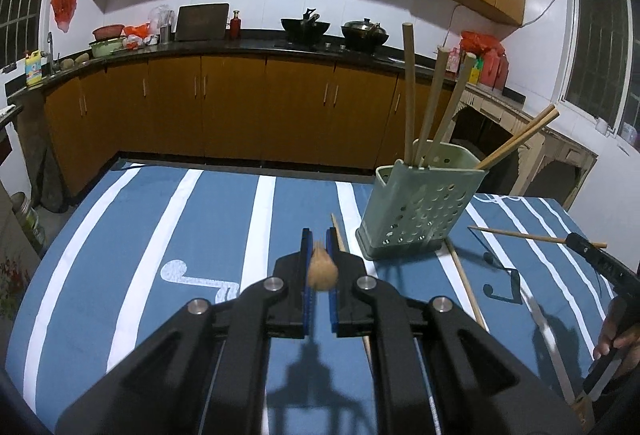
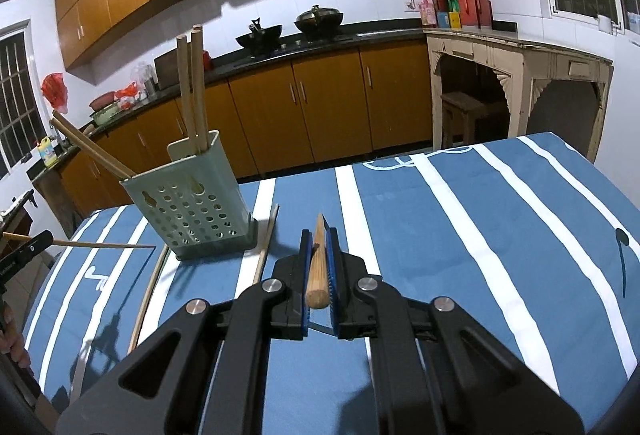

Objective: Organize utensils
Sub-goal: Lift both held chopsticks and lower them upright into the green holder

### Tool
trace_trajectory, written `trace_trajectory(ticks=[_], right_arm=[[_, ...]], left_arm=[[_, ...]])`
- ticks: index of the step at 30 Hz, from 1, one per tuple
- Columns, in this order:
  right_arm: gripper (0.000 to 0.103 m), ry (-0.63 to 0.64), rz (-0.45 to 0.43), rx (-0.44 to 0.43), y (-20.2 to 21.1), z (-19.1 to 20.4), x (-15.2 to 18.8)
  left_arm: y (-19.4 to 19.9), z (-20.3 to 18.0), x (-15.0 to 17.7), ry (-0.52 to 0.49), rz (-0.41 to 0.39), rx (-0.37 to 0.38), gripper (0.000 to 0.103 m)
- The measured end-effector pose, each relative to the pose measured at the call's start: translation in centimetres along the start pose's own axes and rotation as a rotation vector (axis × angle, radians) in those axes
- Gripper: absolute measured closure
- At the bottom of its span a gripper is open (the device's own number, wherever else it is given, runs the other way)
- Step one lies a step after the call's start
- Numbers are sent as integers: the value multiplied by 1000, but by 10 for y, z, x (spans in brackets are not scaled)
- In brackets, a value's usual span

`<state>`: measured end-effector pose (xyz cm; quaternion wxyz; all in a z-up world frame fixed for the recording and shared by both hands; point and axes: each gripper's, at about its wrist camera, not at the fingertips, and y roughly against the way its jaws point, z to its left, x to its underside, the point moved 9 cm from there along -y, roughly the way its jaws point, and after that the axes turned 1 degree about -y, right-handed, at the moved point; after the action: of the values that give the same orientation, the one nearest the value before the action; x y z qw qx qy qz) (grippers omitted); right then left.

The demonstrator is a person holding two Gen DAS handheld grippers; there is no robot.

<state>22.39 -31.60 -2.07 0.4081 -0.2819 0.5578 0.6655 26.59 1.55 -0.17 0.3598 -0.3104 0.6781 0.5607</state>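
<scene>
You will find no readable text here; the small print on the yellow bottle [image 1: 33, 69] at left is too blurred.

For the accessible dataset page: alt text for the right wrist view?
The right gripper is shut on a tapered wooden chopstick above a blue, white-striped tablecloth. Left of it stands a pale green perforated plastic utensil holder with wooden sticks inside.
</scene>
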Motion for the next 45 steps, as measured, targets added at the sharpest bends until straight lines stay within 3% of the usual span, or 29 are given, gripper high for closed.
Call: trace_trajectory(ticks=[10, 24, 36, 45], right_arm=[[95, -6, -72, -19, 16, 5, -23], [95, -7, -181, -134, 58, 32, -68], [95, -5, -386, -253, 98, 74, -133], [95, 18, -497, -235, 81, 97, -163]], left_arm=[[12, 5, -12, 8, -35, -1, 95], [61, -18, -51, -22, -141, 53, 95], [102, -81, -116, -41, -332, 137, 96], [97, -113, -175, -6, -482, 131, 96]])
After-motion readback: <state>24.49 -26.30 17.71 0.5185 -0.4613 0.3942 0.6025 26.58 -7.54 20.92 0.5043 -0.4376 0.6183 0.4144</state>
